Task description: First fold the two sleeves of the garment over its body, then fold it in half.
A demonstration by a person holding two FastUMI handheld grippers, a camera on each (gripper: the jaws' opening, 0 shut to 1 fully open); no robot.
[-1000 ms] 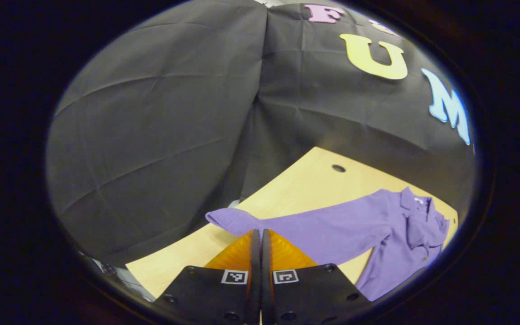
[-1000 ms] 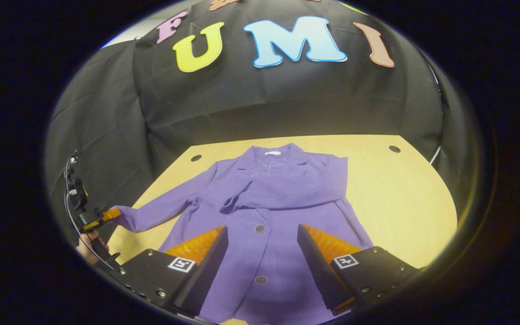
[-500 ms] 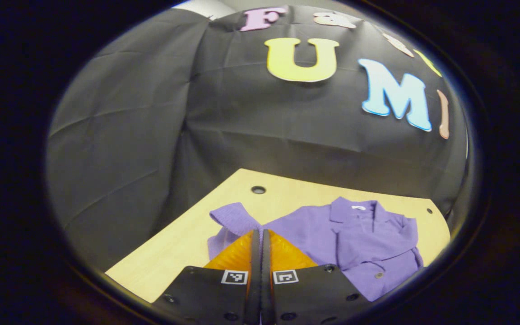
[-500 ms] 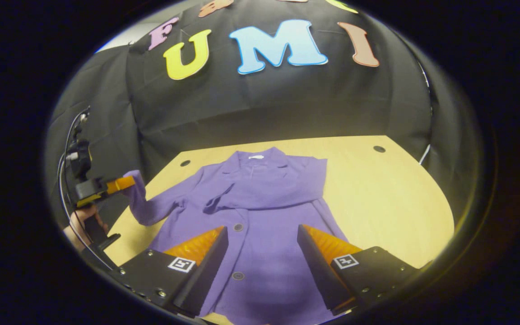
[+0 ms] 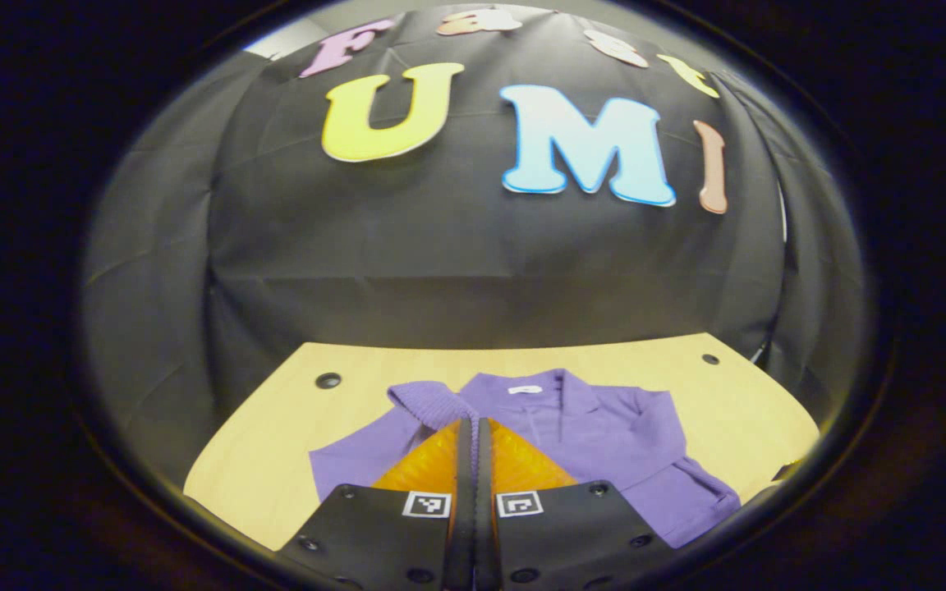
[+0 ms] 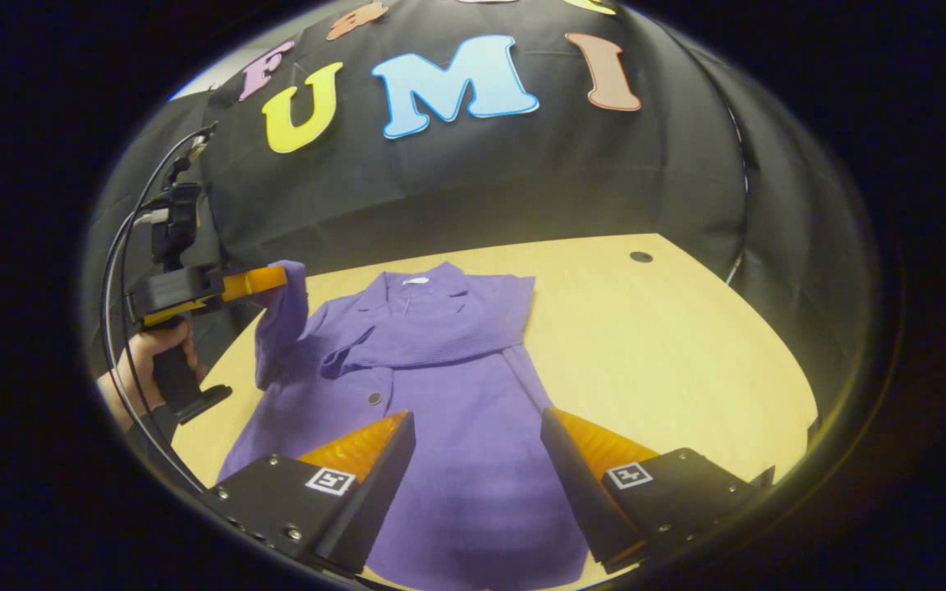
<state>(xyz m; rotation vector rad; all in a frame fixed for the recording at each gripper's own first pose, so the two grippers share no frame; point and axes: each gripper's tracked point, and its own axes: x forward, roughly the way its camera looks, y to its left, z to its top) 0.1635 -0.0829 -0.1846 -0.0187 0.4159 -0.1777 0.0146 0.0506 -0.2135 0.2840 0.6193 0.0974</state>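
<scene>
Left gripper view: left gripper [image 5: 473,423], fingers pressed together on the sleeve cuff [image 5: 432,404], above the purple garment [image 5: 604,427] on the table [image 5: 268,460]. Right gripper view: right gripper [image 6: 477,447] wide apart, empty, over the garment's body; one sleeve [image 6: 440,341] lies folded across.

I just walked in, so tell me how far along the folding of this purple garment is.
Done: one sleeve already lies folded across the chest of the purple garment. In hand: the left gripper is shut on the other sleeve's cuff, lifted above the table. The right gripper hovers open over the hem. Left: laying that sleeve down, then folding in half.
</scene>
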